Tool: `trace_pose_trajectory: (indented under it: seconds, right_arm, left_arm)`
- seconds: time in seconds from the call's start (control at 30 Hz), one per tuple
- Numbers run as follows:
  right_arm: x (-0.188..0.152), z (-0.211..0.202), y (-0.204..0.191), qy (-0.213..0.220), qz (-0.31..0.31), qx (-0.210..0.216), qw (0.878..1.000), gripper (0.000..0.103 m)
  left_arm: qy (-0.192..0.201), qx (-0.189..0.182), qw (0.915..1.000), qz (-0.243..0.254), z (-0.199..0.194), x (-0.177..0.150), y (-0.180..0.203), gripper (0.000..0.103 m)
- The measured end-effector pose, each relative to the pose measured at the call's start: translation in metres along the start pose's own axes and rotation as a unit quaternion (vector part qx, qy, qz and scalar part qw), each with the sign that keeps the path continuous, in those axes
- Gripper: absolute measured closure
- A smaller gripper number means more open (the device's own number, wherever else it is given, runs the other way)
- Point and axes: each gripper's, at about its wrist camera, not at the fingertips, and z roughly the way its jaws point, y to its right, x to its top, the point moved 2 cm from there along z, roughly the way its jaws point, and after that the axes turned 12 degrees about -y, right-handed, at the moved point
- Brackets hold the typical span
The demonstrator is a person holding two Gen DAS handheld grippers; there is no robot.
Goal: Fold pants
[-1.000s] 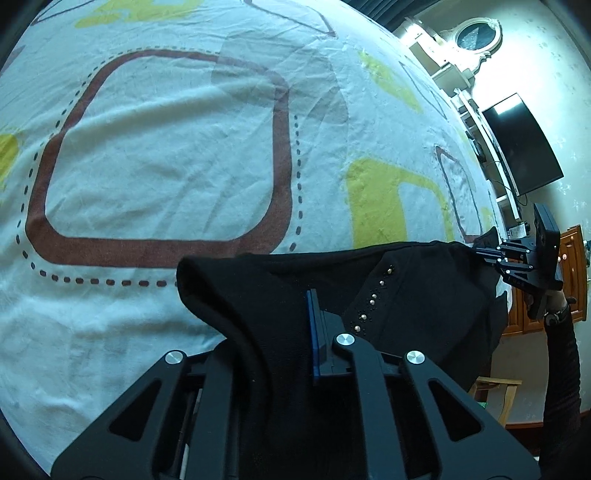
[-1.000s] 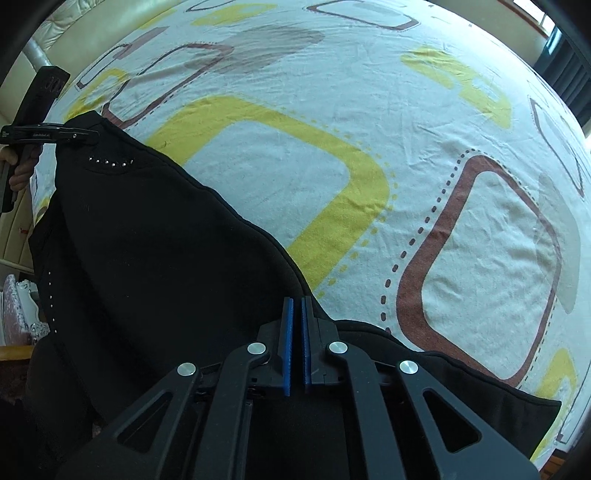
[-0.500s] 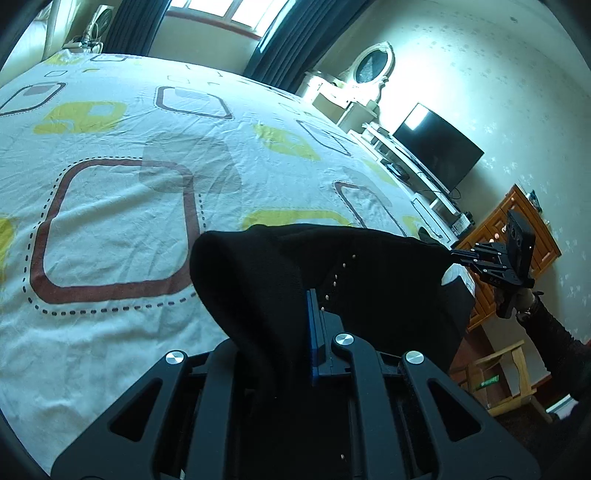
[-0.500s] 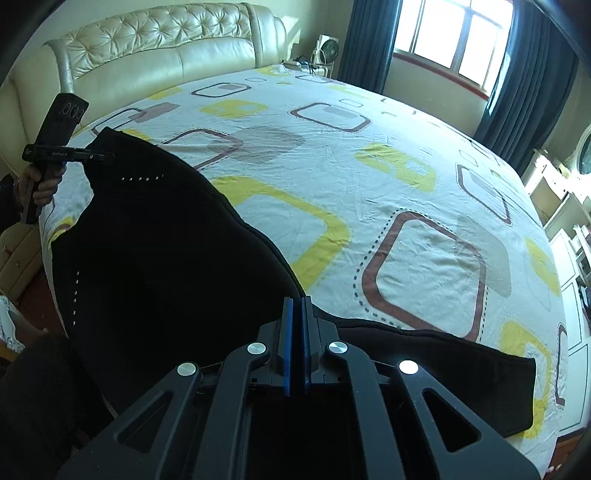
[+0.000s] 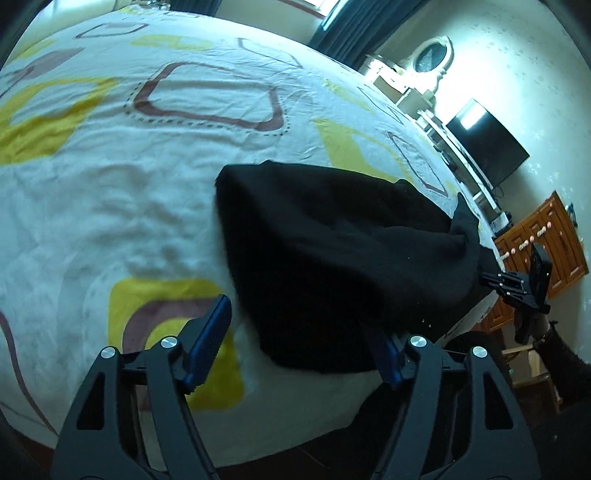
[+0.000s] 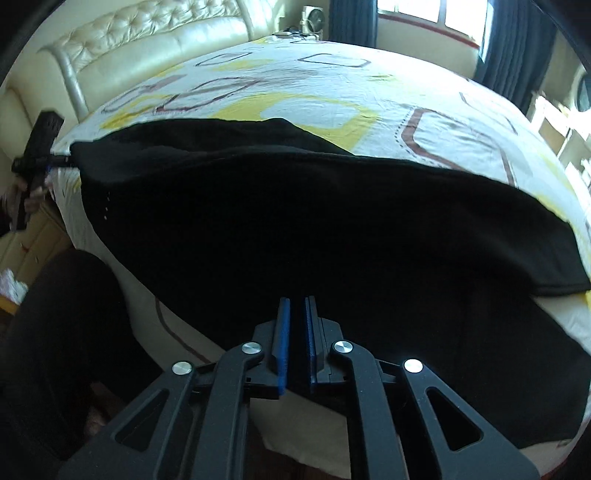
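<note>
The black pants (image 5: 332,251) lie folded on the patterned bedsheet (image 5: 110,177), near the bed's front edge. My left gripper (image 5: 299,343) is open, its fingers apart, with the pants' near end draped over the right finger (image 5: 384,354). In the right wrist view the pants (image 6: 295,221) spread wide across the bed edge. My right gripper (image 6: 295,332) is nearly closed, its blue pads a narrow gap apart with black cloth in front; whether it still pinches cloth is unclear. It also shows at the pants' far end in the left wrist view (image 5: 491,278).
A cream tufted headboard (image 6: 147,40) stands behind the bed. A television (image 5: 484,144), a white dresser with an oval mirror (image 5: 428,62) and a wooden cabinet (image 5: 543,243) line the wall. Dark curtains (image 6: 351,18) hang by the window.
Both grippers lowered the pants from the air onto the bed. My left gripper opened and let go of the cloth. My right gripper's pads parted slightly.
</note>
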Motion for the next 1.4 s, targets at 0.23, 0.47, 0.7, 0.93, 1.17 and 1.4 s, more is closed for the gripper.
trace_pose_trajectory:
  seconds: [0.23, 0.47, 0.7, 0.93, 1.17, 1.4]
  right_arm:
    - [0.011, -0.011, 0.031, 0.035, 0.230, 0.217, 0.948, 0.038]
    - [0.024, 0.012, 0.038, 0.029, 0.335, 0.289, 0.896, 0.038]
    - [0.032, 0.026, 0.024, 0.026, 0.355, 0.287, 0.889, 0.038]
    - [0.039, 0.032, 0.015, 0.017, 0.372, 0.270, 0.888, 0.038]
    - [0.036, 0.038, 0.023, 0.008, 0.396, 0.248, 0.884, 0.039]
    - [0.027, 0.033, 0.021, -0.003, 0.410, 0.227, 0.883, 0.040]
  left_arm:
    - [0.009, -0.069, 0.9875, -0.142, -0.005, -0.037, -0.007, 0.032]
    - [0.036, -0.075, 0.9783, -0.190, 0.006, -0.033, 0.027, 0.024]
    - [0.054, -0.094, 0.9520, -0.286, 0.008, -0.046, 0.034, 0.024]
    - [0.050, -0.082, 0.9519, -0.291, 0.017, -0.032, 0.047, 0.024]
    - [0.058, -0.069, 0.9454, -0.313, 0.025, -0.020, 0.048, 0.033]
    - [0.033, -0.069, 0.9243, -0.374, 0.032, -0.038, 0.052, 0.056]
